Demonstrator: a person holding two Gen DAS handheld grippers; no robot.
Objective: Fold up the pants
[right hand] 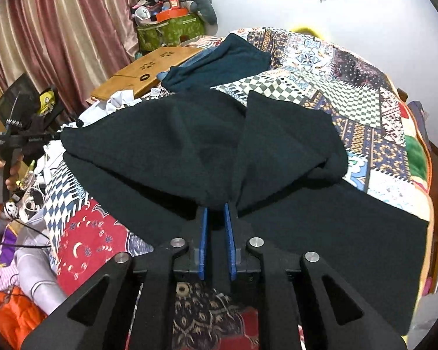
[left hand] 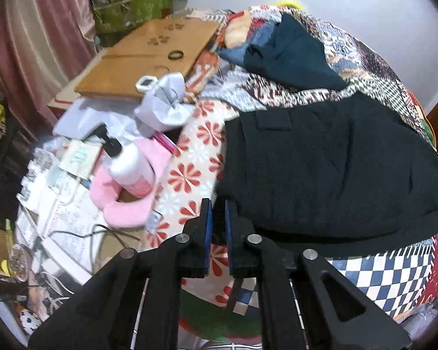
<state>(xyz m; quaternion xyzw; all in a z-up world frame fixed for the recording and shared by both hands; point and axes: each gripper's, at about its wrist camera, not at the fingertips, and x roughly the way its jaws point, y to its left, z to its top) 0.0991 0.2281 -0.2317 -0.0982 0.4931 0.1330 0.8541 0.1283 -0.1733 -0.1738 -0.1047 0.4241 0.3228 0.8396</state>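
Black pants [left hand: 330,169] lie on a patchwork bed quilt [left hand: 379,274], with a back pocket flap showing near their top. My left gripper [left hand: 217,207] sits at the pants' left edge with its jaws narrowly parted and nothing clearly between them. In the right wrist view the pants [right hand: 166,145] spread across the quilt [right hand: 350,87]. My right gripper [right hand: 216,208] is shut on a fold of the black cloth, which it lifts into a tented ridge. The left gripper [right hand: 7,145] shows at far left, held in a hand.
A dark teal garment [left hand: 295,55] lies further back on the bed. To the left stand a wooden lap desk [left hand: 149,55], a white pump bottle [left hand: 128,163] in pink fluff, grey cloth, papers and cables. A green box [right hand: 169,32] and curtains stand behind.
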